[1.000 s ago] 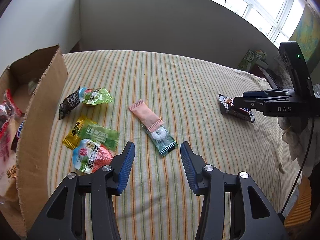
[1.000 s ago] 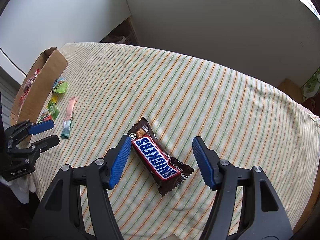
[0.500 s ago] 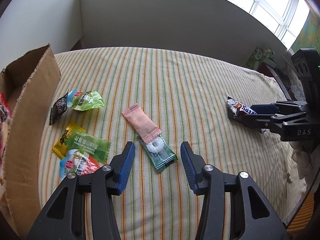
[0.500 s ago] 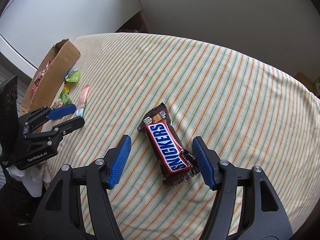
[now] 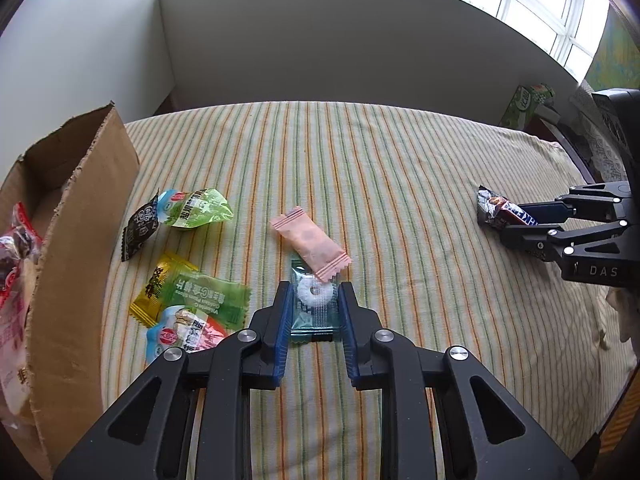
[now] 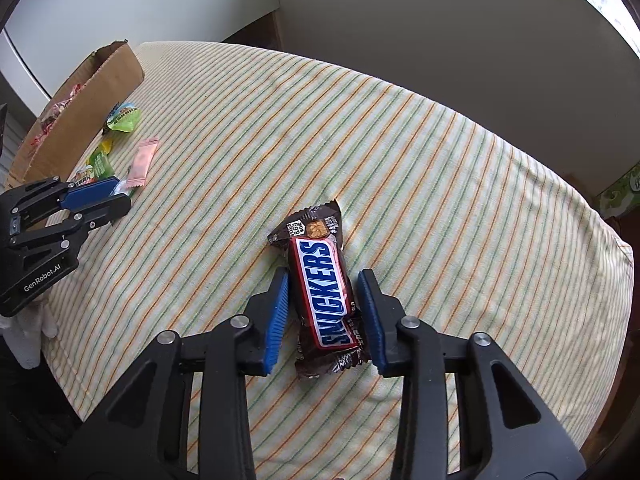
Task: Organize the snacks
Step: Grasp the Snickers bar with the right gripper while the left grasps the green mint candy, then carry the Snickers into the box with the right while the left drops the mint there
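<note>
In the left wrist view my left gripper (image 5: 314,300) is narrowed around a teal mint-ring candy packet (image 5: 314,304) lying on the striped tablecloth; the blue pads touch or nearly touch its long edges. A pink sachet (image 5: 310,242) overlaps the packet's far end. In the right wrist view my right gripper (image 6: 326,292) straddles a Snickers bar (image 6: 324,288), with small gaps between the pads and the wrapper. The bar lies flat on the cloth. The right gripper also shows in the left wrist view (image 5: 520,226).
An open cardboard box (image 5: 76,240) holding snack bags stands at the left. Beside it lie a light green candy (image 5: 196,208), a dark packet (image 5: 138,226), a yellow-green packet (image 5: 192,292) and a red-blue packet (image 5: 184,332). A green carton (image 5: 526,104) stands beyond the table's far right edge.
Both grippers moved forward and down over their snacks and narrowed. The left now flanks the mint packet; the right now flanks the Snickers bar, which appears turned lengthwise between the fingers.
</note>
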The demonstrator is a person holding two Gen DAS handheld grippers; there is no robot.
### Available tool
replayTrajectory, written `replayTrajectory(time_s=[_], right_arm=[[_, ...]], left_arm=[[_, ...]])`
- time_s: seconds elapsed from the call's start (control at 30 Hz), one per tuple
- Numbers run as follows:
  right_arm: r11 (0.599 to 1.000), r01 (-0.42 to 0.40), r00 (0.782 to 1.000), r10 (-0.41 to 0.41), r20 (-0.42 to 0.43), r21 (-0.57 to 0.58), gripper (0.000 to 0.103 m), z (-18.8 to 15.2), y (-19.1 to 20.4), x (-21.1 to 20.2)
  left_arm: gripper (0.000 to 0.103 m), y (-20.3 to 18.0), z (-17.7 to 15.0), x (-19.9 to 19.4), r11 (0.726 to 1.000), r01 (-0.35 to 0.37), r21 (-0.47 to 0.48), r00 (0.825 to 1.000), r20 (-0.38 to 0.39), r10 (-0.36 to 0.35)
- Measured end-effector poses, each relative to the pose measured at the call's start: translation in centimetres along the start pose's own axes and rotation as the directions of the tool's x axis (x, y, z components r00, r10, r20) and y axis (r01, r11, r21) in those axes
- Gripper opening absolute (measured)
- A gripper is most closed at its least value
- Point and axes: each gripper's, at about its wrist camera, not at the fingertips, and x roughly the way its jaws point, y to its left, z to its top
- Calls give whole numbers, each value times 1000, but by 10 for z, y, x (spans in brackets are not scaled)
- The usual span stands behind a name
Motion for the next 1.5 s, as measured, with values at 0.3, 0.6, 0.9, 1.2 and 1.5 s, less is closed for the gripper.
replayTrajectory(time_s=[0.3,0.6,0.9,1.2,1.5], right_arm=[[999,51,999,-51,-14,-17,30,-10,4,-4],[998,64,998,-64,-7,-13,30,-5,17,0],[1000,22,997,-23,74,14,30,-6,19,-31],[999,-34,984,36,176,-15,30,20,51,-71],[992,-92,971,109,212,-90,30,61,118,-74]], left_arm=[[20,1,-6,-5,1000,2,20,1000,9,-2],[21,-3,-8,-7,999,-14,47,1000,18,13],[21,8,-9,-35,1000,17,11,996,86,-18],[21,27,-7,-80,999,22,-25,977,213,-17],[21,82,-15,-107,991,14,-130,961,276,23]])
